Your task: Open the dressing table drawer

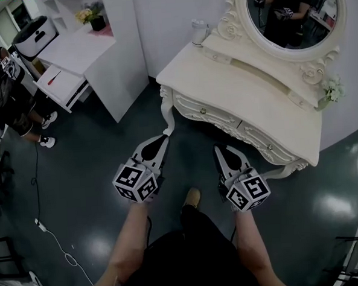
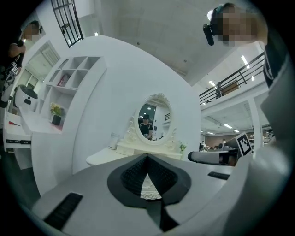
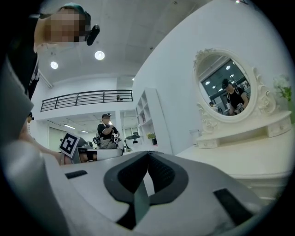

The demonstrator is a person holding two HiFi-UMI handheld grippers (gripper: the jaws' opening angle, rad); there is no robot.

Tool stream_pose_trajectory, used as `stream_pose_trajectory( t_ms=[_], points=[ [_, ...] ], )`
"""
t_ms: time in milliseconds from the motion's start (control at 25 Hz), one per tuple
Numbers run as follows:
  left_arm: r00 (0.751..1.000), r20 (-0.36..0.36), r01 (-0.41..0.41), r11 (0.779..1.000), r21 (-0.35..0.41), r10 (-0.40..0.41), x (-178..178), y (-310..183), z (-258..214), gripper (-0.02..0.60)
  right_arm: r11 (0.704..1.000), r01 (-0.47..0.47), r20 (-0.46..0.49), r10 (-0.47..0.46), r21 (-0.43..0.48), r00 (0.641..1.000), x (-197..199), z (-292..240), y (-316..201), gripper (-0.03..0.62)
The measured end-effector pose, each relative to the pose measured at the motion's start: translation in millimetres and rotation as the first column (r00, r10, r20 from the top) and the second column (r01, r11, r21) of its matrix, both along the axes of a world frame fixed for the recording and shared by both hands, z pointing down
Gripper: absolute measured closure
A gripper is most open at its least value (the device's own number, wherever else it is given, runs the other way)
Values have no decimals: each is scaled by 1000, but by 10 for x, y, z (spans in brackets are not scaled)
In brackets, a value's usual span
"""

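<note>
A cream carved dressing table [image 1: 248, 93] with an oval mirror [image 1: 292, 11] stands at the upper right of the head view. Its front has two drawers with small knobs, the left drawer [image 1: 202, 111] and the right drawer [image 1: 269, 146]. My left gripper [image 1: 164, 136] is held level, just short of the table's left leg, its jaws shut on nothing. My right gripper [image 1: 218, 148] hangs beside it before the drawer fronts, also shut and empty. In the left gripper view the left gripper [image 2: 147, 156] faces the table [image 2: 115, 154] head-on. The right gripper [image 3: 148, 153] has the table [image 3: 239, 152] to its right.
A white desk and shelf unit [image 1: 95, 54] stands at the back left, and a person [image 1: 3, 83] is beside it. A cable [image 1: 52, 238] trails over the dark floor. A cup [image 1: 199, 32] and small flowers [image 1: 332, 91] sit on the tabletop.
</note>
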State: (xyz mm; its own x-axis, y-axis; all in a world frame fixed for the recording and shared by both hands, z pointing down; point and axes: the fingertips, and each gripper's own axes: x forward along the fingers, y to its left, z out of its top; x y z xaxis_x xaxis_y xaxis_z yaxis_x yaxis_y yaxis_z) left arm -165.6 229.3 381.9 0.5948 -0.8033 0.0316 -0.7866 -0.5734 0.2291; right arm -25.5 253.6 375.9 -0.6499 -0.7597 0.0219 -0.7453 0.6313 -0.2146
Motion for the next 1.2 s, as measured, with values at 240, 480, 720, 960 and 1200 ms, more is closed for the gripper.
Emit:
stream_pose_trajectory(
  t_ms=[240,480,720,960,1200],
  points=[
    [1000,6,-1,1000,-26,1,164,-632,48,568,1000,13,1,-13,-9,1000,105,-5,-667,588],
    [1000,17,-7,999,-37,7,370,-1198,97,568,1000,9,7,-9,-20,1000,298,53,-1218,588],
    [999,13,-33,999,-36,33,562,-1727,117,568,1000,-12,1,12,-19,1000,472,51,-1715,588],
    [998,7,-69,997,-35,69,815,-2149,152,568,999,-26,-12,26,-25,1000,614,66,-2106,588],
    [994,18,-104,993,-47,105,972,-2453,205,567,998,-26,-11,25,-50,1000,637,160,-2359,588]
  ],
)
